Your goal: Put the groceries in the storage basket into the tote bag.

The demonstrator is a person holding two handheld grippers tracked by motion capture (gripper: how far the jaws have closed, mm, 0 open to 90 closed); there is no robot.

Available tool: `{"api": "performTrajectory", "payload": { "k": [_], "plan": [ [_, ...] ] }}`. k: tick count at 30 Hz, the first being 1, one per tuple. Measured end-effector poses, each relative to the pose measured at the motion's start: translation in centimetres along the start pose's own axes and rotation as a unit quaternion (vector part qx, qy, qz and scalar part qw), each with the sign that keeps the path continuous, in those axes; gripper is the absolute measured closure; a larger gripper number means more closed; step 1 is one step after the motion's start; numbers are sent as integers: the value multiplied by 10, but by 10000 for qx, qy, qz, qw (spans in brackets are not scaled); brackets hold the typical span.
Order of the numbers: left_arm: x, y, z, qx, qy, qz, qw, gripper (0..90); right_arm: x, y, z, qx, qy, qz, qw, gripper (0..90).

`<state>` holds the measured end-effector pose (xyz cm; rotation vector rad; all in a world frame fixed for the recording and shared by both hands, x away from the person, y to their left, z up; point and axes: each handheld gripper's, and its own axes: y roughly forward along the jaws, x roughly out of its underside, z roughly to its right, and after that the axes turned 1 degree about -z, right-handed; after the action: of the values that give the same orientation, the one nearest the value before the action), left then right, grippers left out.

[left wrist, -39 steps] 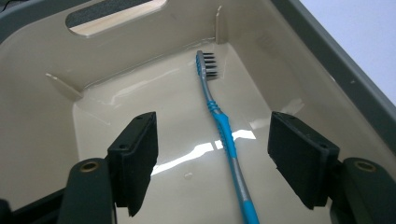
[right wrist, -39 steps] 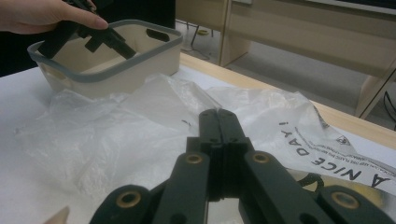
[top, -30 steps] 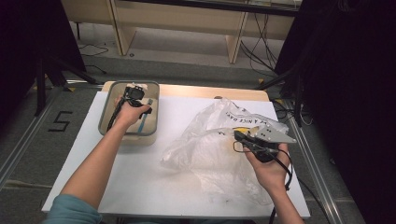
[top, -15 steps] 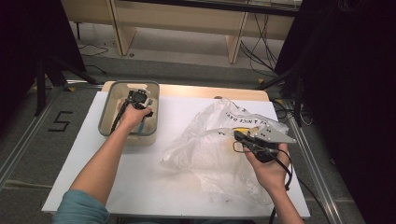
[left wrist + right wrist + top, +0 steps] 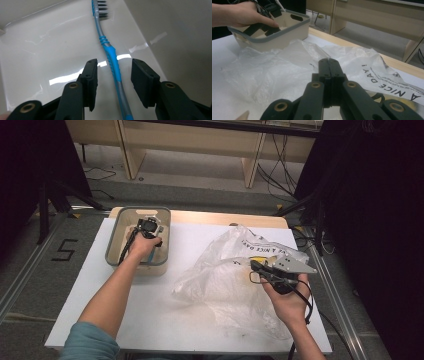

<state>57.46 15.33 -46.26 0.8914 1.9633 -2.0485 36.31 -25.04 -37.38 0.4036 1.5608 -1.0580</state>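
A: While the left gripper (image 5: 113, 82) has been closing, jaws not yet touching, where's the toothbrush (image 5: 112, 58)?

B: Mid-frame, flat in the bin (image 5: 112, 247). Light, stiff, slippery; grip its ribbed blue middle. Right gripper (image 5: 328, 62): jaws closed on nothing, over the bag (image 5: 287, 67).

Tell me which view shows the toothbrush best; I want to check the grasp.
The left gripper view: the toothbrush lies on the bin floor between the left gripper's jaws, which have just been closing and don't yet touch it. The high view has the hand covering it; the right gripper view gives just the bin's outside.
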Motion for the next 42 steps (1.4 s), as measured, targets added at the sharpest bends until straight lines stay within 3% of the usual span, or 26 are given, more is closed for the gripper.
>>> {"api": "performTrajectory", "payload": {
  "k": [10, 22, 38, 42],
  "plan": [
    [0, 4, 0, 7, 59, -76, 10000, 650, 0, 0, 0, -2, -9, 3, 10000, 900],
    [0, 3, -1, 71, -74, -125, 9999, 742, 0, -1, 0, -2, -14, -1, 10000, 900],
    [-1, 3, -1, -37, -222, -174, 9996, 803, 0, -1, 0, -7, -17, 2, 10000, 900],
    [-1, 3, 1, -147, -263, -217, 9993, 809, 0, -1, 0, -4, -17, 1, 10000, 900]
  ]
}}
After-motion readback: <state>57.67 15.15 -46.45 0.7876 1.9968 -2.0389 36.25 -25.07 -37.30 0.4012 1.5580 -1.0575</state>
